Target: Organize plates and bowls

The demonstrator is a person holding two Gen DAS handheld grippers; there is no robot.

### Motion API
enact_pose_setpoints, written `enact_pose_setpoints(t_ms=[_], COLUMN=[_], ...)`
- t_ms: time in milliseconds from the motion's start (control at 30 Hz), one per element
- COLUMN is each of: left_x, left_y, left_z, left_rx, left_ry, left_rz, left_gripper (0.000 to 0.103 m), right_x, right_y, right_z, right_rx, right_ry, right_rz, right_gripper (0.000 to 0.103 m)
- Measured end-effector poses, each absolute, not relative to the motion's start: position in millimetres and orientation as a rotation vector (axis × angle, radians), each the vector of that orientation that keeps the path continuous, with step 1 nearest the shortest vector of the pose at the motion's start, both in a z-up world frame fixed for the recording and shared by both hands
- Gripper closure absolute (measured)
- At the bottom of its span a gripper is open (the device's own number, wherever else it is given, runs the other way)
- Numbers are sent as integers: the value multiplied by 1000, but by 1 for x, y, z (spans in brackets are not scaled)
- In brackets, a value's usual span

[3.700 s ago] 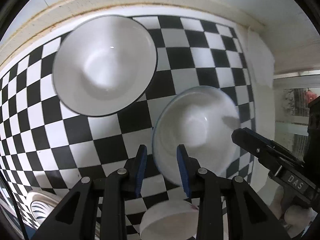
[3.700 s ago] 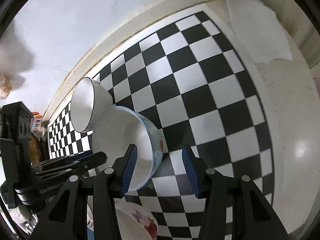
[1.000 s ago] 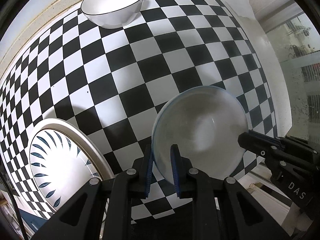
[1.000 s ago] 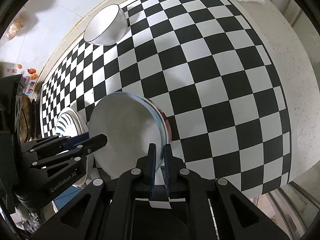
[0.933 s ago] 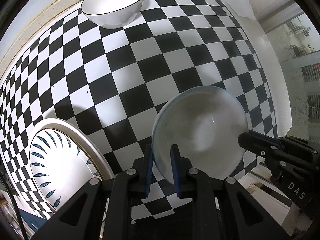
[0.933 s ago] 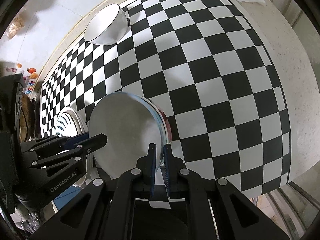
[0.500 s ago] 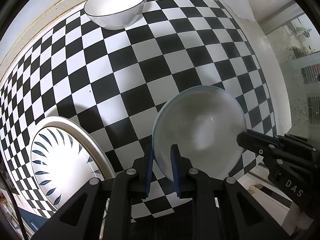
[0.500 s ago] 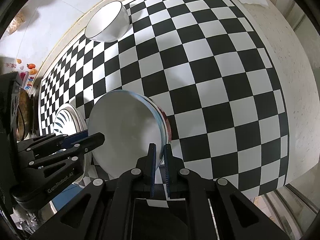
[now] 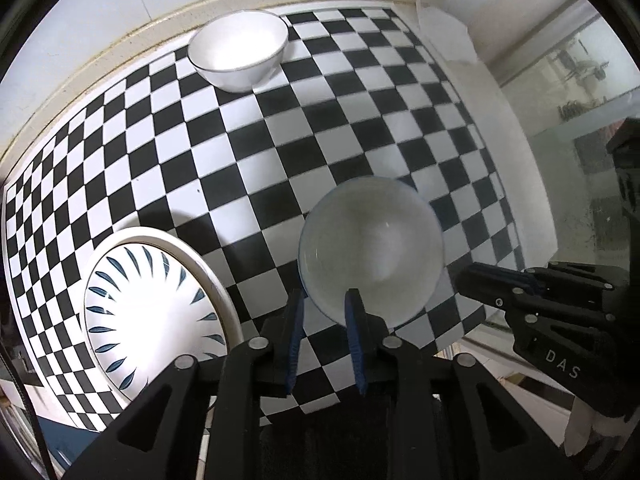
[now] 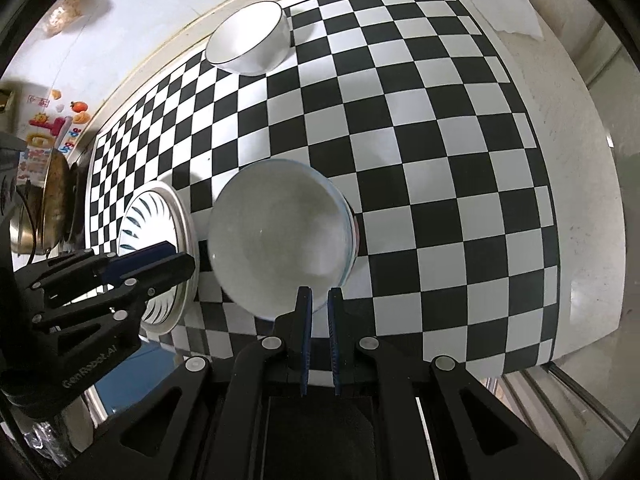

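Both grippers hold one white bowl with a blue rim (image 9: 372, 256) above the checkered mat. My left gripper (image 9: 322, 300) is shut on its near rim. My right gripper (image 10: 319, 298) is shut on the rim of the same bowl (image 10: 280, 236), whose outer side shows a red pattern. A white bowl with a dark rim (image 9: 238, 50) stands at the far edge of the mat, also in the right wrist view (image 10: 250, 38). A white plate with blue leaf marks (image 9: 148, 304) lies at the near left, also in the right wrist view (image 10: 160, 240).
The black and white checkered mat (image 9: 360, 128) covers a pale counter. A white cloth (image 10: 504, 4) lies at the far right corner. A brass pot (image 10: 44, 204) and stickers on the wall are at the left. The counter's edge runs along the near right.
Since 3.7 s ago both grippers shut on the blue-rimmed bowl and carried it away from the dark-rimmed bowl. In the last second the held bowl rose and the view pulled back.
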State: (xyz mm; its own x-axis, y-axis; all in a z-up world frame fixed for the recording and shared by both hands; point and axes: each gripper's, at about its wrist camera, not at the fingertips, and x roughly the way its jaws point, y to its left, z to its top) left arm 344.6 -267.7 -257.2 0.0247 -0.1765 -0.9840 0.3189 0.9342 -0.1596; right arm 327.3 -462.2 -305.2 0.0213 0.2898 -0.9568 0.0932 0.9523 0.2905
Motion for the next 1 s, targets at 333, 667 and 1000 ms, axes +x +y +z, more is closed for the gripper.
enact_pose_setpoints(t_ms=[333,667,1000], left_x=[418,544,598], left_y=[-241,-201,-193], left_z=[-246,-295,-362], left_rx=[-40,-238,-345], left_ry=[1484,1557,1692], left_rz=[-304,-172,-143], left_gripper=[81,81,81], right_x=[382,529,631], right_y=[-475,-476,-448], right_z=[-282,-308,-380], right_rx=[335,429,418], right_ry=[1505,1436,1536], right_rz=[178,180,192], right_gripper=[58,58,59])
